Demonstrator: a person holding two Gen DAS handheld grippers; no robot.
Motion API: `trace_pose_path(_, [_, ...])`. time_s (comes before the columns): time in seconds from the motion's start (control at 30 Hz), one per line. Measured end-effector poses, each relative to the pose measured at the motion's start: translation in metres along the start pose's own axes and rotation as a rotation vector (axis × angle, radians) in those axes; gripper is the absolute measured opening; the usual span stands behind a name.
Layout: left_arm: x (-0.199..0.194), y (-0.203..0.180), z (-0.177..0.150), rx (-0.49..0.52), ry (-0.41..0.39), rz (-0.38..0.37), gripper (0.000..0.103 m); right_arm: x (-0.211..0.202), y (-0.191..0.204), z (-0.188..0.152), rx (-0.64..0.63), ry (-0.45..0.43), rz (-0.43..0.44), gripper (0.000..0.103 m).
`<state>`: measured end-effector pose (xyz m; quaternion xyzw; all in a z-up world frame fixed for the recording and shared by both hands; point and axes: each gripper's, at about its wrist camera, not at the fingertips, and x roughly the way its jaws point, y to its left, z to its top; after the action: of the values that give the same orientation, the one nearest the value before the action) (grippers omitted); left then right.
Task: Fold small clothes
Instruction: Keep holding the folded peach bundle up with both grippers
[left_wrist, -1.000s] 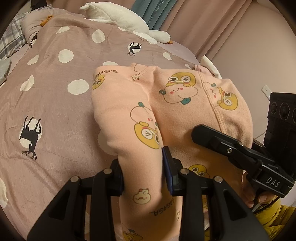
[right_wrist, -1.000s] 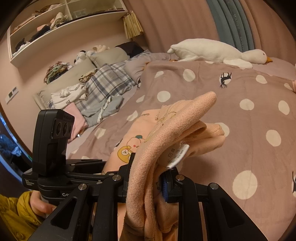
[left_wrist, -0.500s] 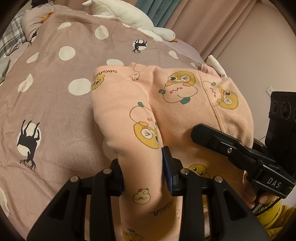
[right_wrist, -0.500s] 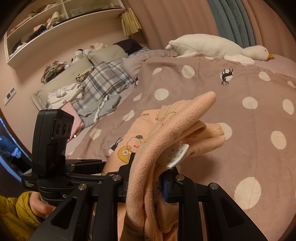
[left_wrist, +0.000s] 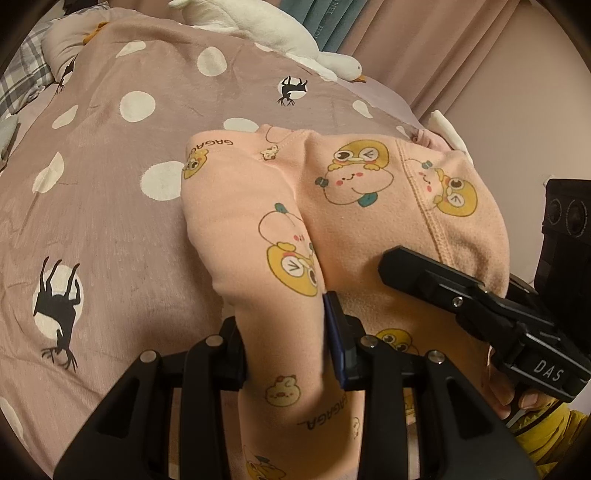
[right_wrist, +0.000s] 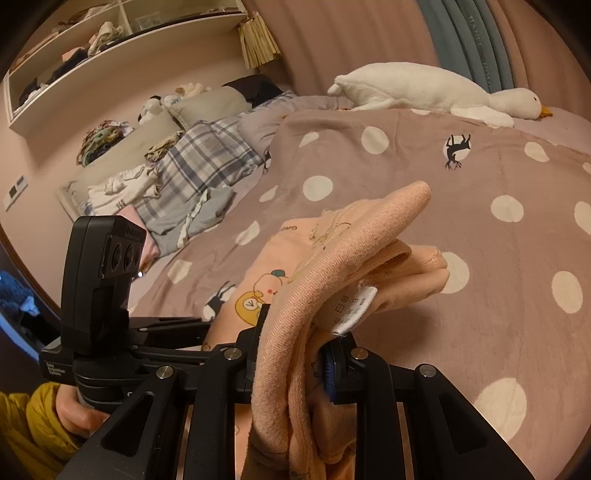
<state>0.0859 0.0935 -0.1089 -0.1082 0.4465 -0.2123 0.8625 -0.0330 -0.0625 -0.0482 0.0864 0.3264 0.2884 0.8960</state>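
A small peach pair of children's pants (left_wrist: 369, 206) with yellow cartoon prints lies partly on the polka-dot bed cover (left_wrist: 110, 206). My left gripper (left_wrist: 286, 350) is shut on one leg of the pants and lifts it off the bed. My right gripper (right_wrist: 291, 354) is shut on the bunched waistband end (right_wrist: 351, 258), where a white care label (right_wrist: 354, 310) hangs out. The right gripper also shows in the left wrist view (left_wrist: 480, 306), at the pants' right edge. The left gripper shows in the right wrist view (right_wrist: 99, 295).
A white plush goose (right_wrist: 436, 88) lies at the far edge of the bed. A plaid blanket (right_wrist: 199, 162) and loose clothes (right_wrist: 125, 184) are piled at the bed's left end. Shelves (right_wrist: 110, 40) hang on the wall. Curtains (left_wrist: 406, 48) hang behind.
Both grippers keep their hold on the pants. The views have tilted slightly, so the bed and goose sit a little lower; the pants hardly move relative to the grippers.
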Motion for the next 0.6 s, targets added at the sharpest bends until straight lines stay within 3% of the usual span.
trace_pose_path(0.6, [0.018,0.021,0.013,-0.017,0.018,0.028,0.033,0.028,-0.012,0.013,0.001,0.029,0.013,0.025])
